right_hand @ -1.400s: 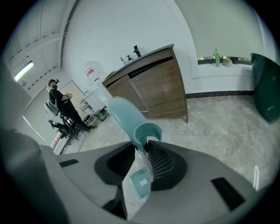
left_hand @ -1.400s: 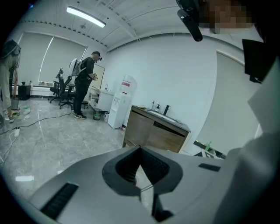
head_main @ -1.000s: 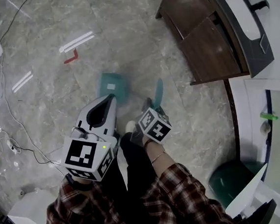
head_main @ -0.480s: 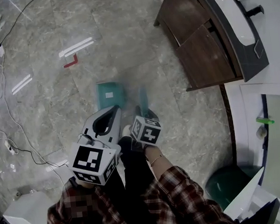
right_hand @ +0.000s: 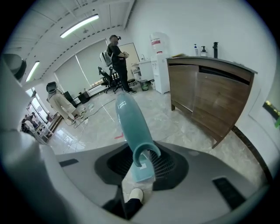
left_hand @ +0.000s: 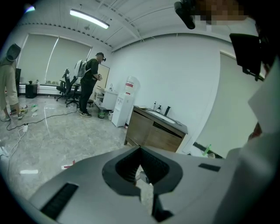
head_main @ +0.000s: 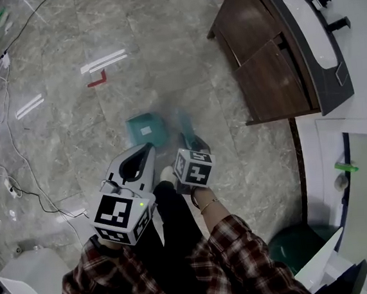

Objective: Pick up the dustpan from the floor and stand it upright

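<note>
You grip the dustpan [head_main: 146, 128] by its teal handle [right_hand: 131, 127], the right gripper [right_hand: 141, 153] closed around the half-round shaft with the handle's free end jutting out past the jaws. Holding it there looks deliberate: the shaft is the one part long enough to act as a lever and swing the flat pan up on end. The pan sits low over the grey marble floor [head_main: 73, 141], just ahead of your feet and left of the right gripper.

The left gripper [head_main: 148, 146] rides alongside with its jaws brought together on nothing, only floor showing through the gap behind the tips. It seems to be a spare hand kept clear of the work.

Several things stay unclear. The handle is a blurred teal streak in the head view, so its tilt is hard to read there. No view shows whether the pan's lower edge touches the floor or hangs just off it. In the right gripper view the housing covers most of the pan, leaving a pale corner above your shoe [right_hand: 132, 194].
</note>
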Available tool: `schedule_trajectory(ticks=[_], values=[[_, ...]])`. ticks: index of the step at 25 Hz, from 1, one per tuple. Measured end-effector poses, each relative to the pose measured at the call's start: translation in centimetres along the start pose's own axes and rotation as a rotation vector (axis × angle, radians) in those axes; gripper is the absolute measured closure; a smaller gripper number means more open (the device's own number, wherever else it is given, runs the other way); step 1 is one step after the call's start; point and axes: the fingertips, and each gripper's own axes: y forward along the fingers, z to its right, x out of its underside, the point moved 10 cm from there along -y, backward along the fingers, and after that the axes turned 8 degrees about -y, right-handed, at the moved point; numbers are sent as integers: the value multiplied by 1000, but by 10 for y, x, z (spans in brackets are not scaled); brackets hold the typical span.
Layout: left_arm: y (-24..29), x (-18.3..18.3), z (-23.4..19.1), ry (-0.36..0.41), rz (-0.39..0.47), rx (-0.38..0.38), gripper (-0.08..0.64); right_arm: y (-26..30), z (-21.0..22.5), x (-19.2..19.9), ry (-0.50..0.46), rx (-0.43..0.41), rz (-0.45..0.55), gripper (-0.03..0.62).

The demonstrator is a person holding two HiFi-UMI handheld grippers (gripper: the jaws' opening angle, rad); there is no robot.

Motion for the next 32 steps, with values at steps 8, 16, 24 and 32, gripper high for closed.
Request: schedule_trajectory(ticks=[8,16,24,32], values=[[-4,-2,-8,-32,35,-27,558,-4,-5,2,-72,-17,-21,465],[-18,0,-15,-47,49,-19,558,-16,-6,25,4,-15,-76,449],[-34,-15,-8,-24,54,6,558,-71,-24,23,-108,-89,-76,451],[-67,-59,22,10,119,63,558,-175,-37,-46,-83,-184,192,576]])
